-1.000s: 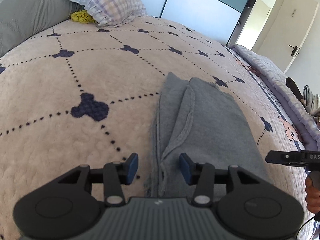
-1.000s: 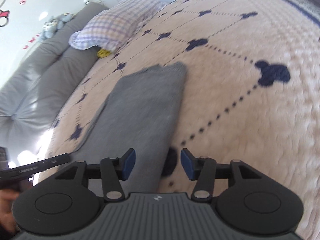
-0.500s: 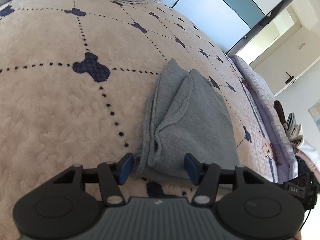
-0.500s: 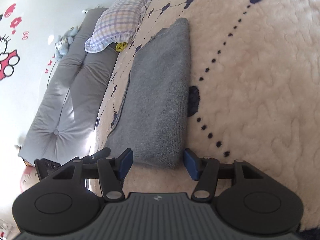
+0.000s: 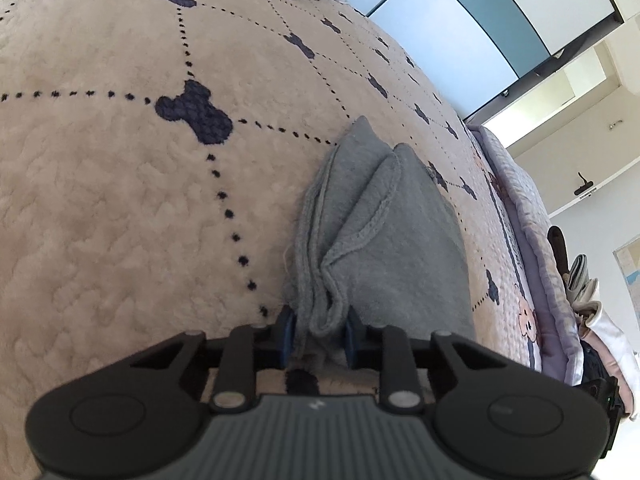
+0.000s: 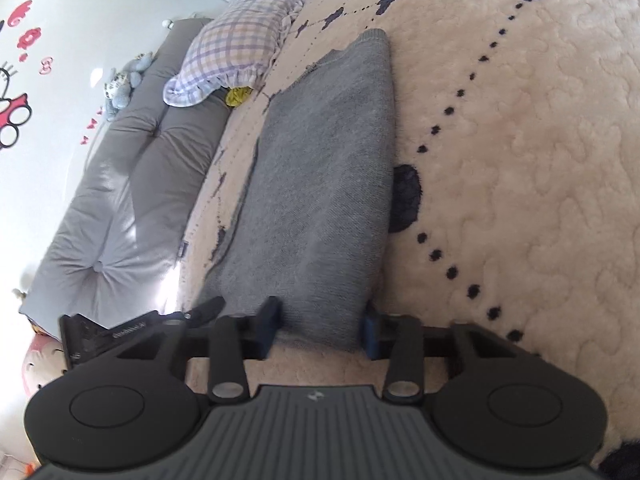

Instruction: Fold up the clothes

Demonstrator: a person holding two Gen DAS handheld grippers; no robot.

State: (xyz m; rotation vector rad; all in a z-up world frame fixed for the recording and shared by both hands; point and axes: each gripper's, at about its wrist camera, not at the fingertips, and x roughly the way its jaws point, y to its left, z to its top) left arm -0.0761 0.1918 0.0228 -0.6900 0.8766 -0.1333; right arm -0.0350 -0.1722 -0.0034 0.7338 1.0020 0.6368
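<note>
Though the soft grey knitted garment (image 5: 384,248) already lies as a long folded strip on the cream fleece bed (image 5: 120,208), another fold seems due: left tongs (image 5: 318,330) pinch its near corner, right tongs (image 6: 320,330) straddle its near end, unclenched.

Your left camera looks across a cream fleece bedspread (image 5: 120,208) with navy mouse-head marks, dotted lines running between them. At one o'clock there's a teal wardrobe panel (image 5: 492,20). In your right view a plaid pillow (image 6: 244,44) sits at eleven o'clock, a yellow item (image 6: 239,95) just under it, and a grey padded headboard (image 6: 132,184) at nine.
</note>
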